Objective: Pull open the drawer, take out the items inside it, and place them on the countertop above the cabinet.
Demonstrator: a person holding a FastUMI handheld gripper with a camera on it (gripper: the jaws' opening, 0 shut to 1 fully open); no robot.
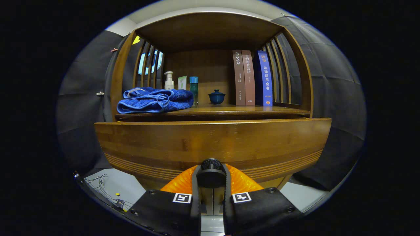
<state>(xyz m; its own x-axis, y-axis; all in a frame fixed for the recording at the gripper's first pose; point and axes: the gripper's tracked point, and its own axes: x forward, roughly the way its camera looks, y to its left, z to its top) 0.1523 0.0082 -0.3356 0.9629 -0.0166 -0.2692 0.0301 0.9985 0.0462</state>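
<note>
The wooden drawer front (213, 144) spans the space just ahead of me, below the cabinet's countertop (229, 111). It appears to stand out a little from the cabinet, and its inside is hidden behind the front panel. My gripper (211, 171) is shut on the dark round drawer knob (211, 164), one finger on each side of it. A folded blue towel (154, 100) lies on the left of the countertop.
On the countertop behind the towel stand a white pump bottle (169, 81), a small box (182, 82), a teal bottle (194, 90) and a dark blue lidded cup (216, 97). Three upright books (251, 78) stand at the right. Loose wires (101, 186) lie on the pale floor, lower left.
</note>
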